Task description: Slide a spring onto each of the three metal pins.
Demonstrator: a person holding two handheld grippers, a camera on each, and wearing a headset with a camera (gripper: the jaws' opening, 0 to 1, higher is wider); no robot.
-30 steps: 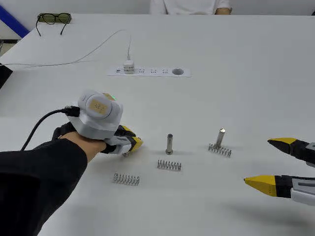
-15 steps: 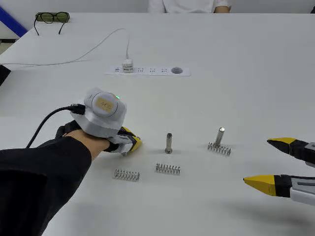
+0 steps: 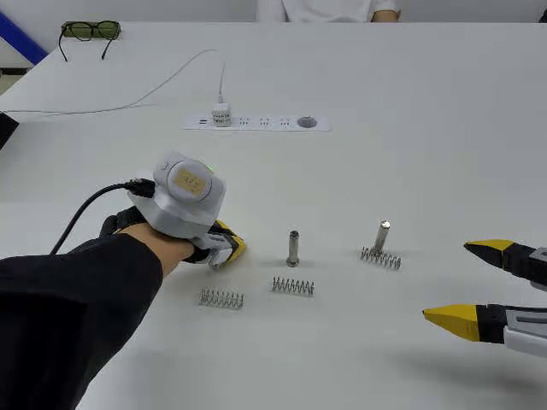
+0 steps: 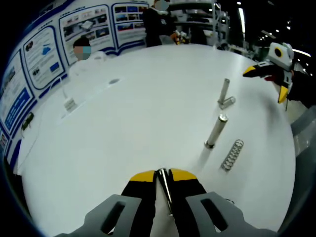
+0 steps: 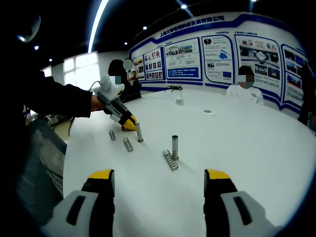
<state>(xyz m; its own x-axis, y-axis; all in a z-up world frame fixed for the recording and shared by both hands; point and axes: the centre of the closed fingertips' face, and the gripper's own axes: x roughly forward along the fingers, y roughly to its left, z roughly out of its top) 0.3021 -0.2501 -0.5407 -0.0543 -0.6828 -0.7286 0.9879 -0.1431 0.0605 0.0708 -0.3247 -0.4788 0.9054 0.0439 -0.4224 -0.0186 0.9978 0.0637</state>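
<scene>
Clamps one metal pin (image 4: 164,183) in the closed left gripper (image 3: 231,249), just left of the upright middle pin (image 3: 293,248) and right pin (image 3: 382,236), three springs (image 3: 293,286) lying near them on the white table (image 3: 410,154). Holds the right gripper (image 3: 448,281) spread wide, well to their right. Beyond: power strip (image 3: 256,123), glasses (image 3: 90,31), wall posters (image 5: 219,49) too blurred to read.

Company lab or showroom-style meeting space, not a home. Big white desk (image 3: 410,85) with a flat power strip (image 3: 256,123), a white charger (image 3: 221,114) plugged in, its cable (image 3: 223,85) trailing off, and glasses (image 3: 90,31) at a far corner. The wall carries blue-framed display posters (image 5: 217,52) under a line of lettering. Dark ceiling with a long strip light (image 5: 98,22) and spotlights. A person (image 5: 245,86) sits at the desk's far edge. Dim shelving (image 4: 200,15) stands behind.
</scene>
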